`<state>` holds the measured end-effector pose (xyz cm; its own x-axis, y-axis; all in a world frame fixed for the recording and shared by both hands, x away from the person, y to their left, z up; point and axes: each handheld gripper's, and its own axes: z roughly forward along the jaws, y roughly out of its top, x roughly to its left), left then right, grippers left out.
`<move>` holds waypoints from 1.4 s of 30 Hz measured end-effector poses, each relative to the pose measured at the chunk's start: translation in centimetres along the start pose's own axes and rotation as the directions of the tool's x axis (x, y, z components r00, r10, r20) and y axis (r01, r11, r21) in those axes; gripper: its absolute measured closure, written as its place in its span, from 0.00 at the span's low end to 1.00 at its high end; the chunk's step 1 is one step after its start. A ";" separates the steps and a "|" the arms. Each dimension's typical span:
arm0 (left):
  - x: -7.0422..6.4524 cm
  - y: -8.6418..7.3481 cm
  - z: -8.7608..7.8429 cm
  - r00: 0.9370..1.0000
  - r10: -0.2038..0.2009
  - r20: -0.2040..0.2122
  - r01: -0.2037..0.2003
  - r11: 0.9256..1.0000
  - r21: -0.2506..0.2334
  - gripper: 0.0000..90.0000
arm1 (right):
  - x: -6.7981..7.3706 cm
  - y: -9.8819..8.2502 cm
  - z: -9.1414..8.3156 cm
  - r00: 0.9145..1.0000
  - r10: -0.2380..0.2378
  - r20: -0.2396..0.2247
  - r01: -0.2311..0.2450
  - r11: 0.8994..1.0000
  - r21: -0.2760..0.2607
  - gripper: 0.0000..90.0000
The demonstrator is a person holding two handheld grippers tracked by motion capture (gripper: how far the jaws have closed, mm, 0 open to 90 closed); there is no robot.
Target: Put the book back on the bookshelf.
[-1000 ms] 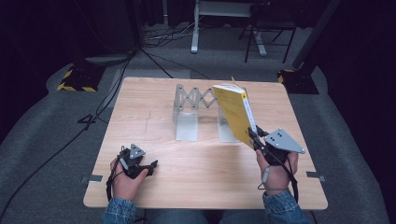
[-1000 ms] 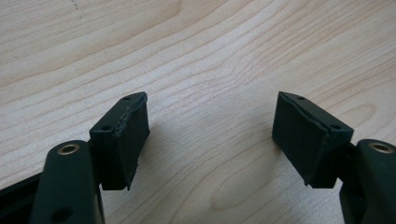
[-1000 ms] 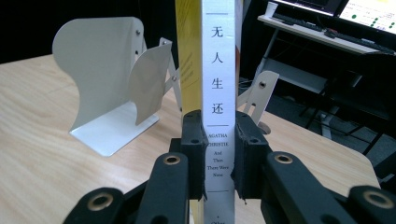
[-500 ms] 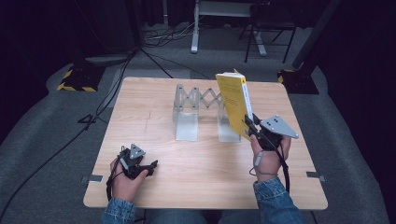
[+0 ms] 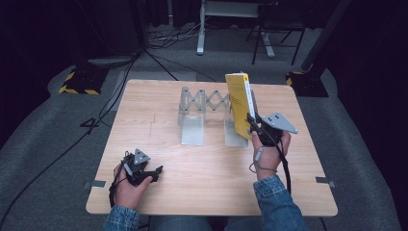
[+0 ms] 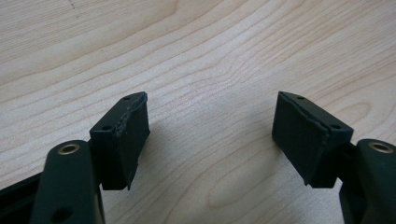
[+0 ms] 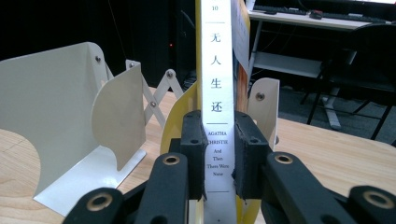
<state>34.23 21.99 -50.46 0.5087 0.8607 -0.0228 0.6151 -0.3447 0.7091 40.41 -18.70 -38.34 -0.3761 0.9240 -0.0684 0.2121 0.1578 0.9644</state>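
From the high view, the wooden table (image 5: 159, 110) carries a grey folding book rack (image 5: 204, 113) near its far middle. The right gripper (image 5: 251, 123) pinches the lower end of a yellow book (image 5: 238, 103), which stands nearly upright at the rack's right end, just in front of the rack's right plate; whether the book touches the rack is not clear from here. The right hand (image 5: 269, 151) sits on the near side of the rack, toward its right. The left gripper (image 5: 150, 172) lies low over the table, well apart from the rack, toward the near left corner, held by the left hand (image 5: 126, 185).

In the left gripper view, the left gripper (image 6: 212, 140) has its jaws spread wide with bare table (image 6: 210, 60) between them, and nothing is held.

In the right gripper view, the right gripper (image 7: 219, 149) is pressed onto the white spine of the book (image 7: 215, 70), one pad on each side. The spine runs straight up and bears Chinese characters and small English print. The rack (image 7: 70, 121) stands to the left of the book, with another of its plates just behind the book on the right
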 end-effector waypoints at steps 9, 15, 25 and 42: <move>0.0 0.0 0.0 1.000 0.004 0.002 -0.004 1.000 0.000 0.31 | 0.4 -1.1 0.6 1.000 -0.004 -0.027 0.004 1.000 -0.005 0.85; 0.0 0.1 0.1 1.000 0.004 0.000 -0.004 1.000 0.000 0.30 | 0.6 -2.1 1.1 0.998 0.003 -0.060 -0.002 1.000 0.030 0.85; -0.1 0.1 0.1 1.000 0.000 0.003 0.000 1.000 -0.001 0.30 | 0.7 -3.7 1.9 0.996 0.003 -0.085 0.007 0.993 0.117 0.85; -0.1 0.1 0.1 1.000 0.000 0.002 0.000 1.000 0.000 0.30 | 1.3 -4.8 2.7 0.992 -0.015 -0.125 0.043 0.972 0.231 0.82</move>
<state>34.30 21.88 -50.47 0.5099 0.8599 -0.0247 0.6151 -0.3443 0.7093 41.38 -17.28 -43.73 -0.4888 0.8710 -0.0501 0.3983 0.2739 0.8754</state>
